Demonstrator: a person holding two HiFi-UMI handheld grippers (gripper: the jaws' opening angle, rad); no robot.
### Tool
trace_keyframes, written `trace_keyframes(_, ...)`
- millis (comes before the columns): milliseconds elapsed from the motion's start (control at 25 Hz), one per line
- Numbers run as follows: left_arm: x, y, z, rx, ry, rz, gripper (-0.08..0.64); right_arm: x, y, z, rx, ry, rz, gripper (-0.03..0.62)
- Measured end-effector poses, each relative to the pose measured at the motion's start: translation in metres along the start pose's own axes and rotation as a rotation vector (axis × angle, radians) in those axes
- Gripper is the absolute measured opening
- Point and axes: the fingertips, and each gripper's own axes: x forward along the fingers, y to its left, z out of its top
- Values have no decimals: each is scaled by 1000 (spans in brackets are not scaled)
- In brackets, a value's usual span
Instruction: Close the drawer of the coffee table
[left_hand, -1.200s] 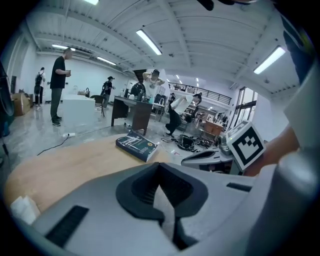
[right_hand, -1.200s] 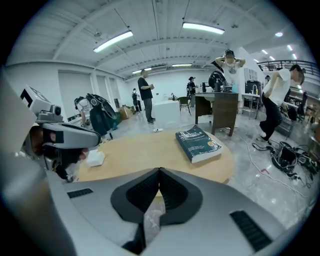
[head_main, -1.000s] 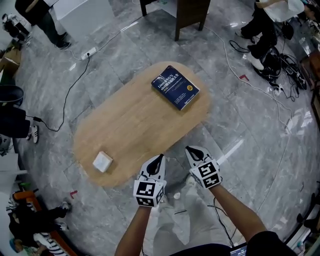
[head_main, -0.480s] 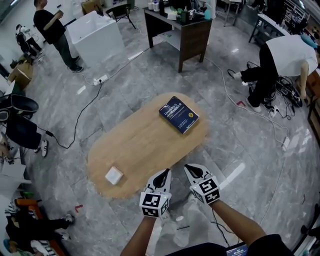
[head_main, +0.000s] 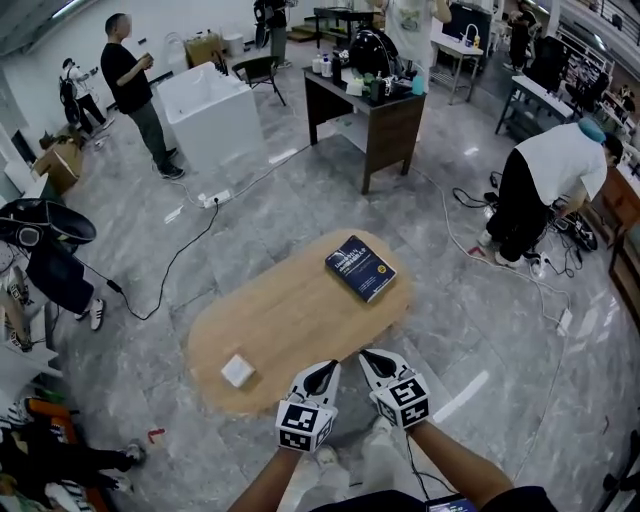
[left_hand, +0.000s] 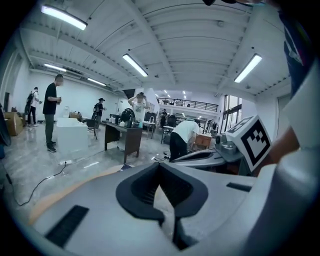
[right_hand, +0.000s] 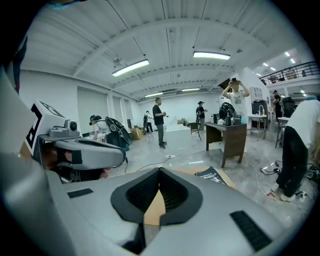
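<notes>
The oval wooden coffee table (head_main: 290, 320) stands on the grey marble floor in the head view; no drawer shows in any view. My left gripper (head_main: 328, 368) and right gripper (head_main: 367, 355) sit side by side at the table's near edge, pointing at it. Both are shut with nothing between the jaws. In the left gripper view the left gripper (left_hand: 160, 167) points low across the room, with the tabletop edge (left_hand: 65, 190) at the left. Beyond the right gripper (right_hand: 160, 172) in the right gripper view lies the tabletop (right_hand: 155, 210).
A blue book (head_main: 360, 268) lies at the table's far right end and a small white box (head_main: 237, 370) at its near left. Cables (head_main: 170, 265) run over the floor. A dark desk (head_main: 365, 115), a white tub (head_main: 210, 115) and several people stand farther back.
The head view has lifted, so more of the room shows and the table looks smaller and lower in frame. Both grippers stay shut at the table's near edge.
</notes>
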Motion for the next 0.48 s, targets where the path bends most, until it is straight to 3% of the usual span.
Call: trace_keyframes(480,-66,-2,37,52,-71,-7,-2,-23,68,32,-34,-64,44,12)
